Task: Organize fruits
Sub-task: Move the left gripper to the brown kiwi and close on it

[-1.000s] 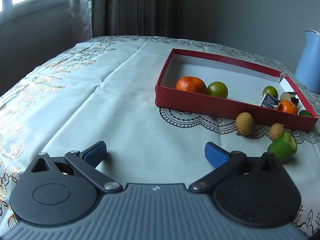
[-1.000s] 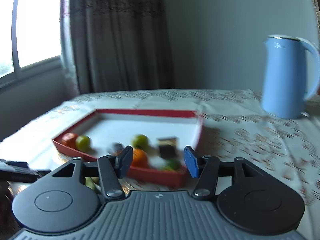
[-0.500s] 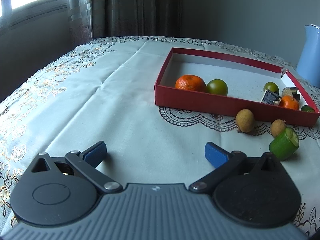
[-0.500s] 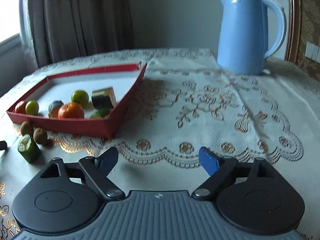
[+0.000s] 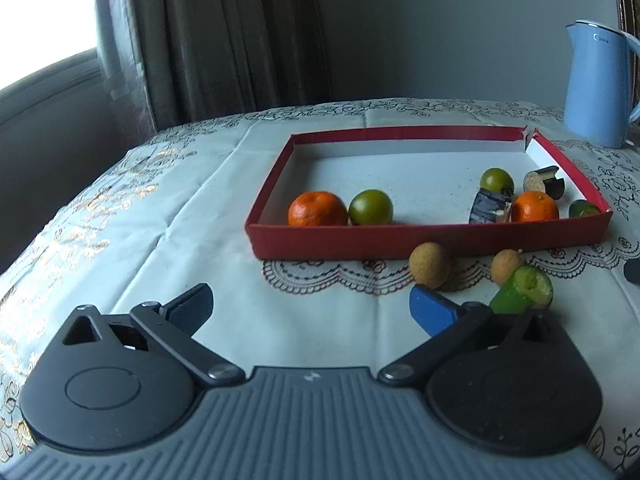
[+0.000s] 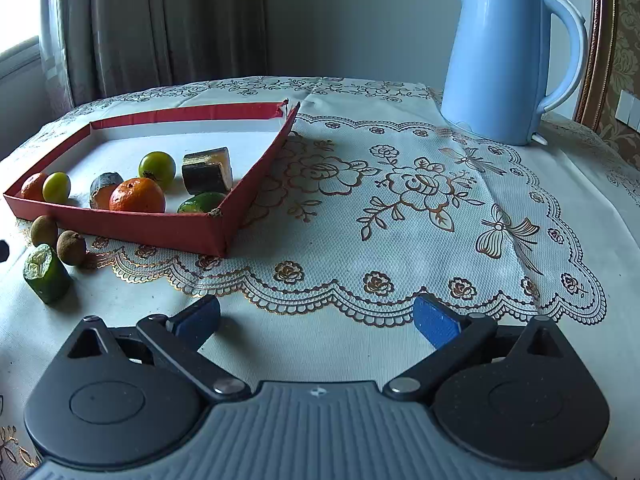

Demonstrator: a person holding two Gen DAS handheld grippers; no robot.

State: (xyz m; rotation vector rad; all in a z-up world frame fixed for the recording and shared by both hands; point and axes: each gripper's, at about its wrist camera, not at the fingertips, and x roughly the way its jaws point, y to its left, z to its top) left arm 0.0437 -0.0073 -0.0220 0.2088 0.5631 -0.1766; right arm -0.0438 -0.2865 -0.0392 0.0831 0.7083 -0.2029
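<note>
A red tray (image 5: 424,236) (image 6: 132,226) on the tablecloth holds two oranges (image 5: 317,209) (image 5: 534,207), green fruits (image 5: 371,207) and dark cut pieces (image 5: 490,208). Outside its near wall lie two brown longans (image 5: 430,265) (image 5: 506,266) and a green cut cucumber piece (image 5: 522,291) (image 6: 46,272). My left gripper (image 5: 312,306) is open and empty, low over the cloth, with its right fingertip just short of the nearer longan. My right gripper (image 6: 316,318) is open and empty over the lace cloth, to the right of the tray.
A blue electric kettle (image 6: 504,60) (image 5: 598,84) stands at the back right. Curtains and a window are behind the table. A chair back (image 6: 616,48) rises at the far right. The table edge curves away on the left.
The left gripper has turned right and risen slightly, bringing the tray more centred. The right gripper pulled back from over the tray, opened wider and swung right, and is now steady.
</note>
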